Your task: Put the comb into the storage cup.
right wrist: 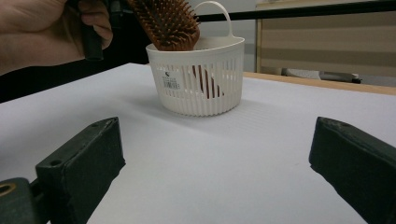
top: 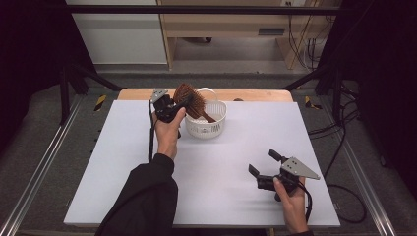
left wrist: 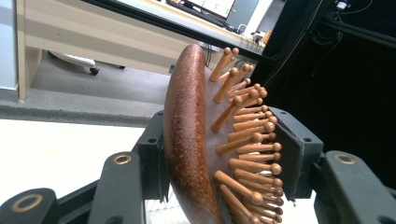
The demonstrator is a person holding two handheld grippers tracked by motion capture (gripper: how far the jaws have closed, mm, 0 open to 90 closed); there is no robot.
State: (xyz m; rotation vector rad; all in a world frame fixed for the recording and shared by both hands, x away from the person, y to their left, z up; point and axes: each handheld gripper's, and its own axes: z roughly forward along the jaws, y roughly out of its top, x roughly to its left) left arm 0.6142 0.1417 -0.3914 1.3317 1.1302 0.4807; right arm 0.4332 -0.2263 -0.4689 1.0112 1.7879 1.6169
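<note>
A brown wooden hairbrush (top: 192, 97) with peg bristles stands tilted, its handle down inside a white slatted basket (top: 207, 128) at the back middle of the white table. My left gripper (top: 183, 104) is shut on the brush head. In the left gripper view one pad lies against the brush's back (left wrist: 187, 135) and the other against the bristle tips, so the left gripper (left wrist: 222, 154) clamps it. My right gripper (top: 263, 162) rests open near the front right, nothing between its jaws. The right gripper view looks past this gripper (right wrist: 215, 163) at the basket (right wrist: 201, 88) and brush (right wrist: 168, 23).
The white table surface (top: 236, 147) has a wooden edge (top: 255, 94) at the back. Metal frame rails (top: 39, 167) run along both sides, and cables (top: 339, 147) lie on the floor to the right. A hand (right wrist: 42, 32) shows at the upper left of the right gripper view.
</note>
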